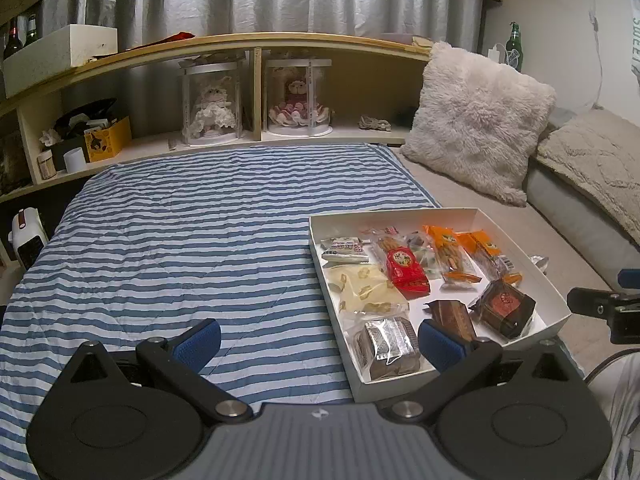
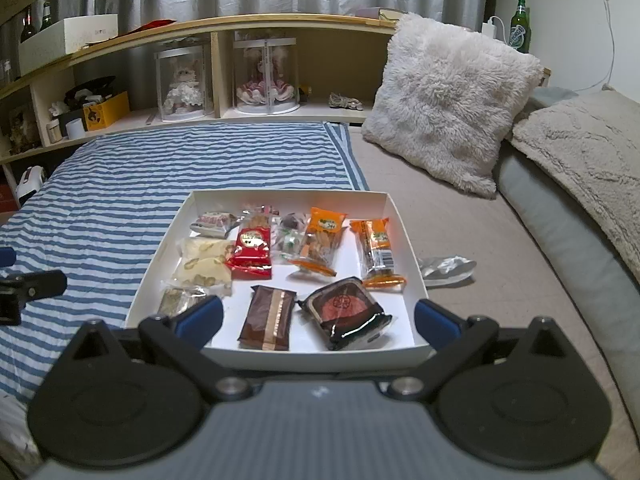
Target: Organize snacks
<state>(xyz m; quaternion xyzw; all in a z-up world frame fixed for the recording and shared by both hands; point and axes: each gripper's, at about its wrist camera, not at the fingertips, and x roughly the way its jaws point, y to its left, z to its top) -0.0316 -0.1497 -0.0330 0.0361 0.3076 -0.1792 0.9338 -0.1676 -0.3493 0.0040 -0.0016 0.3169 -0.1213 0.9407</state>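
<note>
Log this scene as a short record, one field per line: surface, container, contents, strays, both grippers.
surface: blue-striped blanket over a grey bed cover
container: shallow white box, open, no lid on it
contents: wrapped snacks, among them a red packet, two orange packets, a brown striped bar and a dark round cake
strays: crumpled silver wrapper outside the box, beside its right wall
left gripper: open, empty
right gripper: open, empty, at the box's near edge

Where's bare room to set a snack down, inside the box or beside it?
Inside the white box, only a bare strip between the red packet and brown bar; the rest is crowded. Outside, the striped blanket left of it is wide open. A silver wrapper lies right.
</note>
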